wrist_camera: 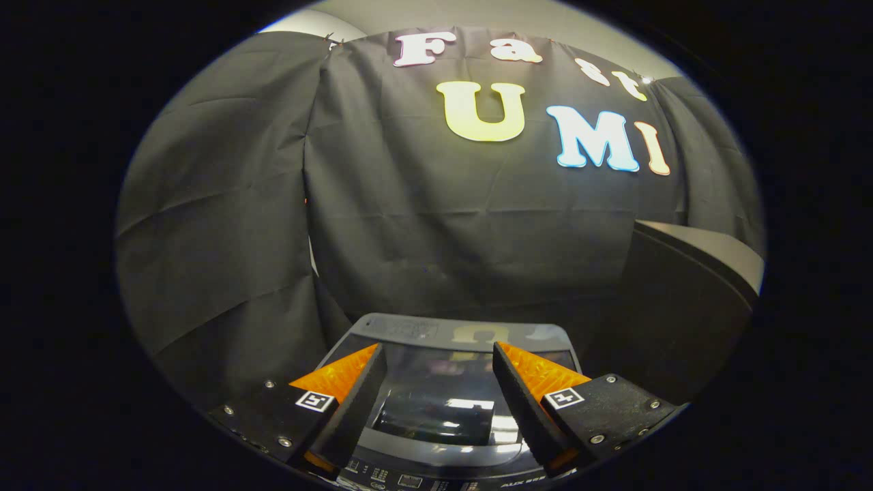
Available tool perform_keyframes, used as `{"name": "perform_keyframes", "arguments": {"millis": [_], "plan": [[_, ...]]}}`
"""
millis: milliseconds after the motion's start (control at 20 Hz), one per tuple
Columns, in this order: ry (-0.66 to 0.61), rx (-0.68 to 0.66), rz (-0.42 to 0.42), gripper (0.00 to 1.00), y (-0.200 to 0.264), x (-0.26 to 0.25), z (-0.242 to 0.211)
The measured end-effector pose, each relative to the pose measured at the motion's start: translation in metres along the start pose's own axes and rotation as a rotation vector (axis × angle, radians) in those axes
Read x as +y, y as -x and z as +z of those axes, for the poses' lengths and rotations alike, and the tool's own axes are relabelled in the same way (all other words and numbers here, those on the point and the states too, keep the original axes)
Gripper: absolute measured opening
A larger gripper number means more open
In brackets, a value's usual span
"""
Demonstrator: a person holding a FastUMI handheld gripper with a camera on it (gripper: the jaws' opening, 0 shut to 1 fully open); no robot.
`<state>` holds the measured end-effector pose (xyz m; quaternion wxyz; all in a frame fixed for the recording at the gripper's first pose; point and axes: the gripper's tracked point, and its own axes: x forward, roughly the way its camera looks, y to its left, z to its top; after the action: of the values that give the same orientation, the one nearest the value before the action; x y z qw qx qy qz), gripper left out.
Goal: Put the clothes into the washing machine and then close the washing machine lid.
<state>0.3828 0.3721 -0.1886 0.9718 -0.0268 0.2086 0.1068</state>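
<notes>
The washing machine [443, 334] stands below and just ahead of my fingers, seen from above. Its glossy dark lid [443, 395] lies flat and shut over the top, mirroring the booth lights. The control panel [409, 477] runs along the near edge under the fingers. My gripper [440, 351] hovers above the lid with its fingers spread wide apart and nothing between them. No clothes are in sight.
Black cloth [443, 225] walls the booth behind and to the left of the machine. A dark slanted board with a pale edge [689, 300] stands close on the right of the machine.
</notes>
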Motion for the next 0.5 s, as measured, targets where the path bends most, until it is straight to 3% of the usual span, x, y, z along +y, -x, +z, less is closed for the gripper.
{"name": "perform_keyframes", "arguments": {"millis": [200,500], "plan": [[0.04,0.034,0.025,0.96,0.01,0.01,-0.023],[0.047,0.009,0.046,0.96,0.027,0.019,-0.019]]}}
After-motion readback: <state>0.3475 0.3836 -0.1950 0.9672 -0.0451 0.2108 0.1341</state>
